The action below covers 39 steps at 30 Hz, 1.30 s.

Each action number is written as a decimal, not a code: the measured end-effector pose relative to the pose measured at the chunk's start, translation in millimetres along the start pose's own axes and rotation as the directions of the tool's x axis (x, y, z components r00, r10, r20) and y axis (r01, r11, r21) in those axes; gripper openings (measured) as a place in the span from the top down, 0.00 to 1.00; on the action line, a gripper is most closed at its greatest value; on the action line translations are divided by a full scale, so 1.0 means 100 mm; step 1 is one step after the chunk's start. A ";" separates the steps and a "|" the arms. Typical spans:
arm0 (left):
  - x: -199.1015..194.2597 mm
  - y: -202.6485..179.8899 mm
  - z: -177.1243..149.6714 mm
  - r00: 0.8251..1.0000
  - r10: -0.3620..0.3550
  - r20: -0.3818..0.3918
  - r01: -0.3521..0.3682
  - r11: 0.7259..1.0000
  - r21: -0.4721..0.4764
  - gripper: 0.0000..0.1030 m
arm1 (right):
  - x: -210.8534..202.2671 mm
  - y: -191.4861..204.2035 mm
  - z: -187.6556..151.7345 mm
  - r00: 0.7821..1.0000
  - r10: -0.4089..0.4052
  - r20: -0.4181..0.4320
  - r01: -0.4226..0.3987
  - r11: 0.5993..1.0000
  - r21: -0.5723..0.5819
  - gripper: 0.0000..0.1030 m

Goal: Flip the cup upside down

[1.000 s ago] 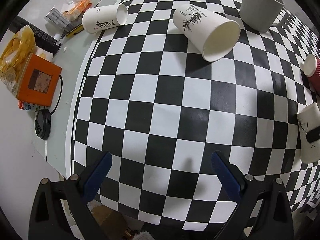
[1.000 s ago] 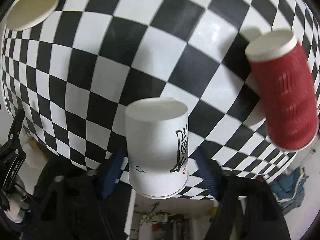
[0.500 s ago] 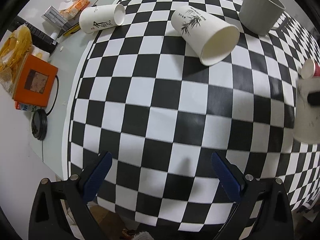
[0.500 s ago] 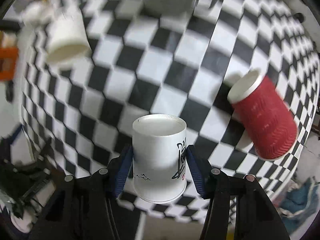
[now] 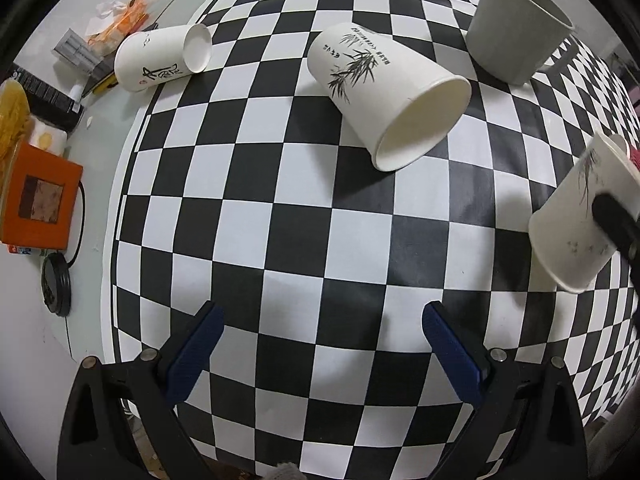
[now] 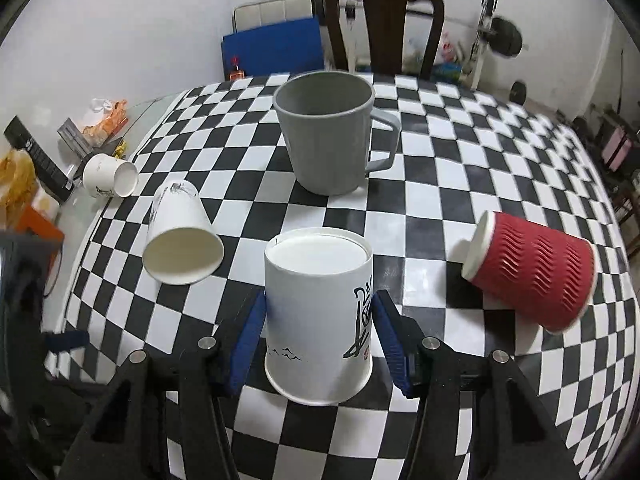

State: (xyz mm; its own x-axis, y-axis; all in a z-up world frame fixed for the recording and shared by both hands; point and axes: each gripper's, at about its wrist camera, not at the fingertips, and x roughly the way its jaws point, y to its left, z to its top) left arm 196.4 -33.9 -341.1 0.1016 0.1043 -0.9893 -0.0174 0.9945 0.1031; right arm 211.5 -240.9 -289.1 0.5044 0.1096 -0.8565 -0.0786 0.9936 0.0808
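Right wrist view: a white cup (image 6: 320, 316) is pinched base-up by the right claw (image 6: 318, 332); the left claw (image 5: 320, 350) is spread.

Left gripper (image 5: 320, 344) hovers over a checkered cloth (image 5: 280, 216), jaws wide apart, nothing between them. Bamboo-print cup (image 5: 384, 92) lies on its side; grey mug (image 5: 516, 28) stands upright. At the right edge, a dark finger (image 5: 616, 220) presses a tilted white cup (image 5: 580, 220).

The red cup (image 5: 634, 155) is nearly hidden behind the white cup (image 5: 582, 216).
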 end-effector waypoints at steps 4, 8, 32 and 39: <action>-0.06 -0.05 -0.07 1.000 0.005 0.014 -0.006 1.000 0.022 0.02 | -0.10 0.04 -0.19 1.000 -0.019 0.007 0.019 1.000 -0.004 0.44; -0.11 -0.12 -0.13 1.000 0.009 0.026 -0.010 0.999 0.037 0.02 | -0.12 0.00 -0.36 0.999 -0.038 -0.033 0.039 0.999 0.004 0.44; -2.12 -0.29 -0.58 0.959 -0.108 0.261 0.080 0.990 0.115 0.00 | -1.87 -0.32 -0.38 0.963 -0.241 -0.116 0.256 0.957 0.136 0.01; -2.73 -0.24 -0.65 0.941 -0.125 0.315 0.093 0.989 0.116 0.00 | -2.65 -0.26 -0.24 0.958 -0.273 -0.090 0.284 0.947 0.147 0.01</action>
State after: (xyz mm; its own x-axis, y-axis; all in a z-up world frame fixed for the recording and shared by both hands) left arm 104.2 -86.9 -79.9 0.4111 -0.0243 -0.9113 0.1078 0.9939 0.0221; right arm 59.4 -296.5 -76.7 0.4268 -0.1690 -0.8884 0.1954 0.9764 -0.0918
